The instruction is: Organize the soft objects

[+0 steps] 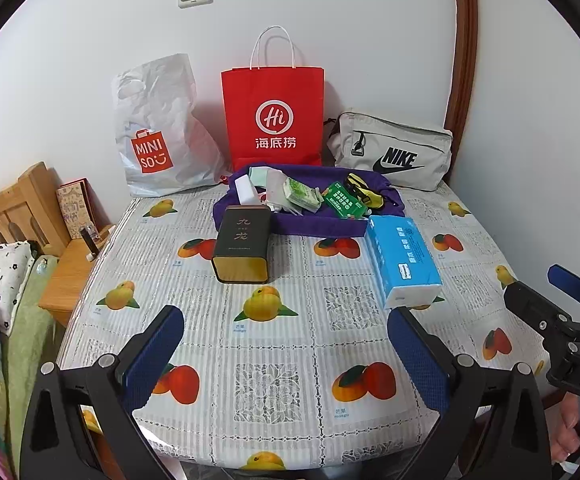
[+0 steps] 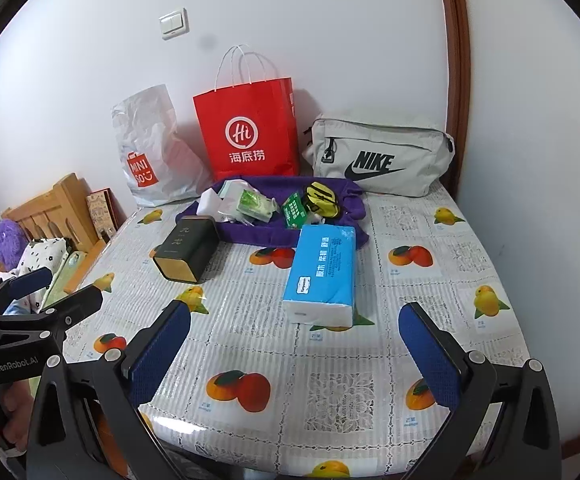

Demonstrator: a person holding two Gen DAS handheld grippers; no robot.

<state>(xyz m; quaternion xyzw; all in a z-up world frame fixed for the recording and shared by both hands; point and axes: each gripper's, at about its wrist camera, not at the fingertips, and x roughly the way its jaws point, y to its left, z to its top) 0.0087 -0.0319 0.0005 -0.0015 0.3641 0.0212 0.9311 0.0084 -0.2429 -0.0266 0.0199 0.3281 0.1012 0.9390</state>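
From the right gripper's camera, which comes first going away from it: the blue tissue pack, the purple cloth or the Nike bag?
From the right gripper:
1. Blue tissue pack, just ahead, mid-table.
2. Purple cloth, behind the pack, holding small items.
3. Nike bag, at the far right against the wall.

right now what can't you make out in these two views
- Inside of the red paper bag, the white plastic bag and the grey Nike pouch: their own walls hide it in both views.
- Small items piled on the purple cloth: they overlap each other, print too small.
- Fine print on the blue tissue pack: too small.
- Table's near edge: hidden behind the open left tongs and right tongs.
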